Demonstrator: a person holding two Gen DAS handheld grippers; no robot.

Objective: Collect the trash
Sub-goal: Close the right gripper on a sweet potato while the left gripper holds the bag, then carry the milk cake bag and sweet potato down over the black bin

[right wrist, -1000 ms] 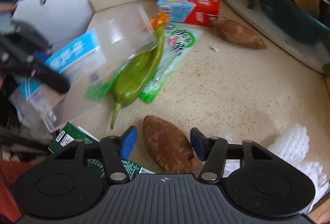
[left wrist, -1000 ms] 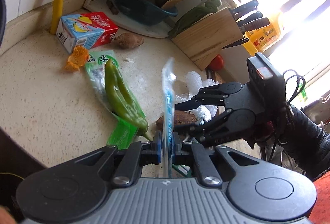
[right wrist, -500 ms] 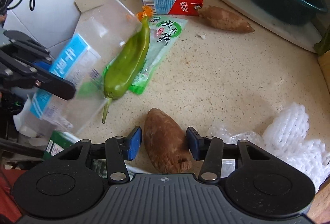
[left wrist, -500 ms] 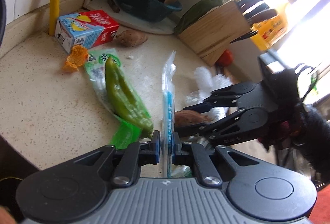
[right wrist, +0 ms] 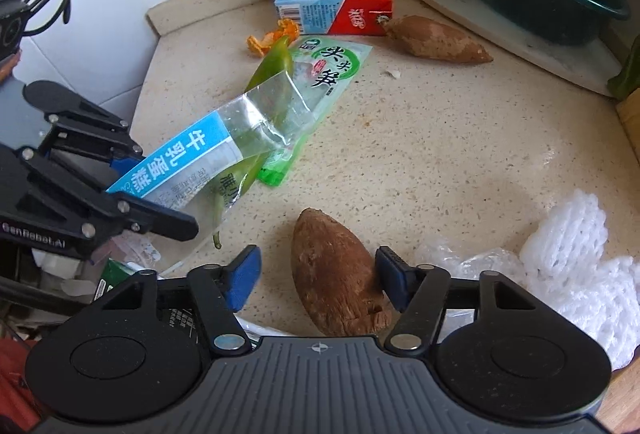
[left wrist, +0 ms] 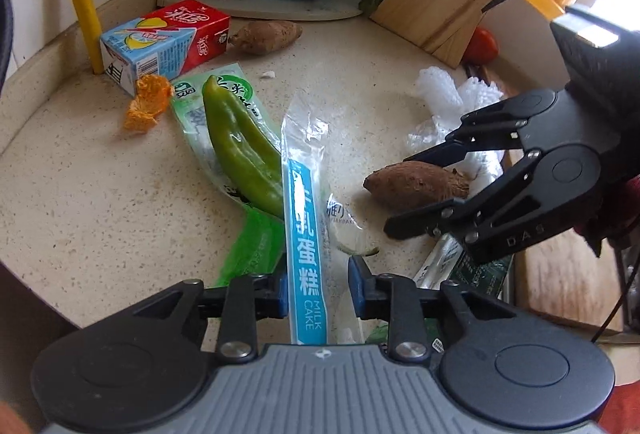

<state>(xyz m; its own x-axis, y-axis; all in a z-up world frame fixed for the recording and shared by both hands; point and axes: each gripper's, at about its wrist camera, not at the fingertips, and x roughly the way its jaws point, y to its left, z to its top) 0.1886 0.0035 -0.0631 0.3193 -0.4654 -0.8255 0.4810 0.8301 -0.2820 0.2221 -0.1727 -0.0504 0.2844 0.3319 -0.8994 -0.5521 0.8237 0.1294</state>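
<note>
Left claw [left wrist: 318,290]: we see its blue pads parted, the milk cake wrapper [left wrist: 304,234] between them, seemingly loose; clear crinkled plastic with a blue printed band.
Right claw [right wrist: 318,274]: we see it spread wide, empty, straddling a rough brown tapered sweet potato [right wrist: 336,274].
Table [left wrist: 80,186]: speckled beige stone.
Green pepper [left wrist: 240,146]: glossy, curved, lying on a flat green snack packet [right wrist: 332,74].
Orange peel [left wrist: 146,106]: crumpled, touching the rectangular drink carton [left wrist: 164,38].
Foam fruit net [right wrist: 572,266]: white mesh, near the right claw.
</note>
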